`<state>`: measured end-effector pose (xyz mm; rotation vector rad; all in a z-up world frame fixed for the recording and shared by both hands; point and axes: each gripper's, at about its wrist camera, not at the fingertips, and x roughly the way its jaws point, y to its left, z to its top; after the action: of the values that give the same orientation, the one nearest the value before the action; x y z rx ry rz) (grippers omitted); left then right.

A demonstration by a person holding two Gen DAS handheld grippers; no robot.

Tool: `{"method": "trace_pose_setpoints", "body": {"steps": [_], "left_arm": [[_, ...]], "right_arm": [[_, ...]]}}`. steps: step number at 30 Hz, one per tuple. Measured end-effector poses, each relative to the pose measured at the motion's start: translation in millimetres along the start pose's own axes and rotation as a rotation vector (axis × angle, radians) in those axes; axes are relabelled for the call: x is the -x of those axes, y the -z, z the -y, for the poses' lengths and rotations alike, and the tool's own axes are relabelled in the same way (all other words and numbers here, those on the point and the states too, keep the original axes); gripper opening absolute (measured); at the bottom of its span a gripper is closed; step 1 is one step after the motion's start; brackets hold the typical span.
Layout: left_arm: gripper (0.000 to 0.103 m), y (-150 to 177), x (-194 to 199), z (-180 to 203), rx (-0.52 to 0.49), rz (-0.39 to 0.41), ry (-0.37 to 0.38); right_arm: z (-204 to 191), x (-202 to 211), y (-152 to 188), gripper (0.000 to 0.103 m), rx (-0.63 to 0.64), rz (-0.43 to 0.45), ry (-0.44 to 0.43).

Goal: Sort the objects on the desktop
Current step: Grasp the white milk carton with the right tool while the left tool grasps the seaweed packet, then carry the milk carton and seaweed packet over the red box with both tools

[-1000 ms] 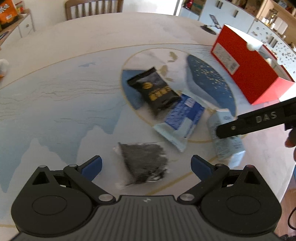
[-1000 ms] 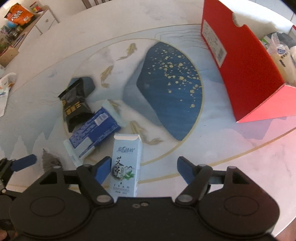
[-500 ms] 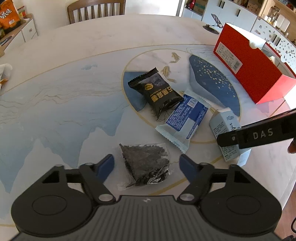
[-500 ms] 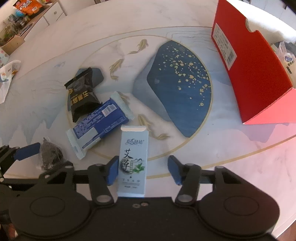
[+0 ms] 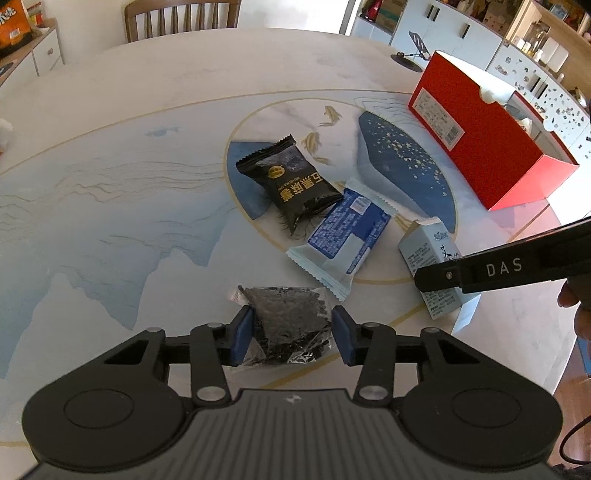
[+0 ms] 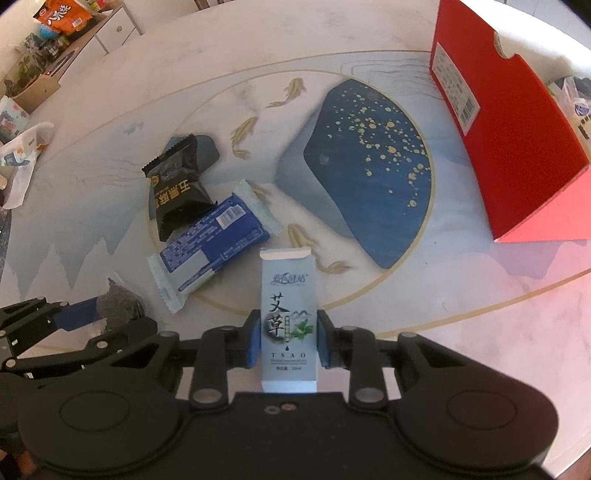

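A clear bag of dark bits (image 5: 288, 314) lies on the painted table (image 5: 110, 206). My left gripper (image 5: 291, 332) straddles it, and its jaws are closing. The blue pads (image 5: 243, 332) stand right at the bag's two sides, with no squeeze showing. My right gripper (image 6: 288, 339) is shut on a light-blue carton with ink lettering (image 6: 288, 295), its pads pressed on both long sides. In the left wrist view the same carton (image 5: 424, 251) lies under a black finger (image 5: 498, 269) of that gripper.
A black snack packet (image 5: 291, 184) and a blue-and-white packet (image 5: 343, 236) lie overlapped mid-table. An open red box (image 5: 480, 147) stands at the far right. A phone stand (image 5: 413, 55) and a chair (image 5: 181, 14) are beyond, and the table's edge runs close on the right.
Both grippers' jaws have drawn in from wide apart. The right pads closed onto the carton. The left pads came in to the bag's sides. Neither hand has shifted.
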<state>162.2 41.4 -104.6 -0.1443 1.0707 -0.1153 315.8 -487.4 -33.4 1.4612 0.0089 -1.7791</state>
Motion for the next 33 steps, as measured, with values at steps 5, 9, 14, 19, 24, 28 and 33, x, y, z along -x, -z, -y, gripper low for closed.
{"method": "trace_pose_setpoints", "body": {"steps": [5,9,14,19,24,28,33], "left_arm": [[0.043,-1,2,1,0.001,-0.003,0.011],[0.043,-4,6,5,-0.003,-0.001,0.030],[0.043,-12,14,17,-0.022,0.009,0.068],[0.043,-22,20,33,-0.052,0.013,0.100],[0.043,-35,27,55,-0.096,0.021,0.132],[0.043,-46,32,76,-0.133,0.031,0.164],[0.043,-61,38,102,-0.177,0.045,0.195]], "right_arm": [[8,8,3,0.028,-0.021,0.009,-0.023],[13,21,3,0.028,-0.012,0.034,-0.043],[25,39,4,0.028,-0.010,0.059,-0.053],[40,55,8,0.028,-0.026,0.076,-0.066],[56,73,11,0.028,-0.044,0.105,-0.083],[71,88,11,0.028,-0.074,0.127,-0.099],[90,109,8,0.028,-0.095,0.156,-0.126]]}}
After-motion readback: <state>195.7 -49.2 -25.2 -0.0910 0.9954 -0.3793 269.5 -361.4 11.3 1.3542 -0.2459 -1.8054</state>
